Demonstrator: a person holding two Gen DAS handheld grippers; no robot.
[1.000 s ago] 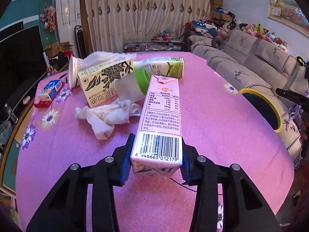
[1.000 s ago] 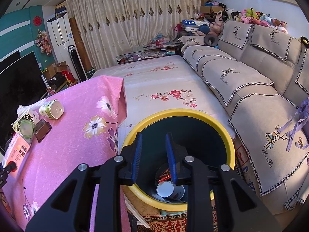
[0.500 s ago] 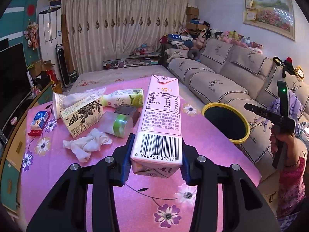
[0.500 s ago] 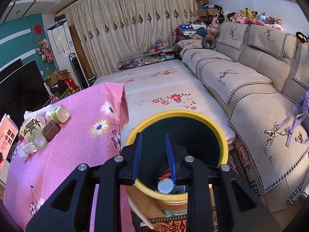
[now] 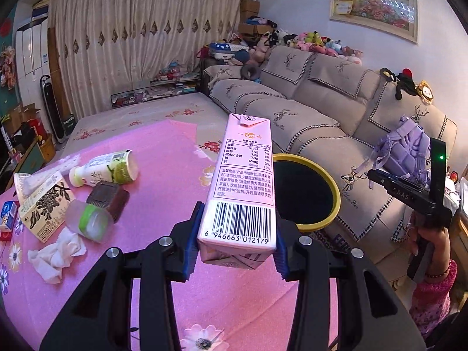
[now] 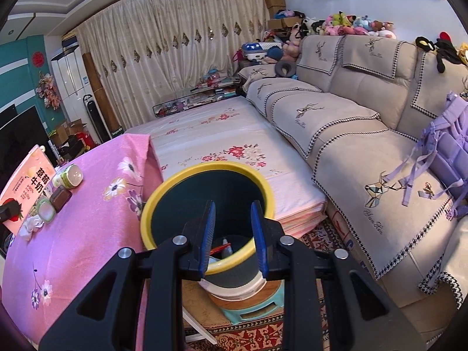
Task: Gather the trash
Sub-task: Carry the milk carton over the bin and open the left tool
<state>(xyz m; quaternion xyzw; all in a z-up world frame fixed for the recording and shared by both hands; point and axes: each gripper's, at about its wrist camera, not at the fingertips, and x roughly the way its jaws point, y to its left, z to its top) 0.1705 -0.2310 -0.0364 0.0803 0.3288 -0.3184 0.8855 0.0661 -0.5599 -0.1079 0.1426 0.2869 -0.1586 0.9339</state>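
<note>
Since earlier frame, left gripper [image 5: 237, 247] lifted carton away from trash pile, toward bin; I see bin closer now. Blue pads pinching pink milk carton [image 5: 241, 187] at barcode end, held above pink tablecloth [image 5: 163, 175]. Right gripper [image 6: 233, 237] over bin, jaws parted, nothing between. Yellow-rimmed bin [image 5: 336, 201] beyond carton. Bottle [image 5: 105, 168], tissue [image 5: 55, 253] left on table. Sofa [image 5: 307, 111] behind.

The table [image 5: 163, 158] carried a pink floral cloth [image 5: 175, 181]. Directly on it lay a green-labelled bottle [image 5: 105, 168] on its side, a patterned carton [image 5: 44, 207], a brown box [image 5: 106, 197], a green-lidded jar [image 5: 87, 219] and crumpled tissue [image 5: 57, 253]. A small blue-and-white box [image 5: 7, 215] lay at the left edge.
</note>
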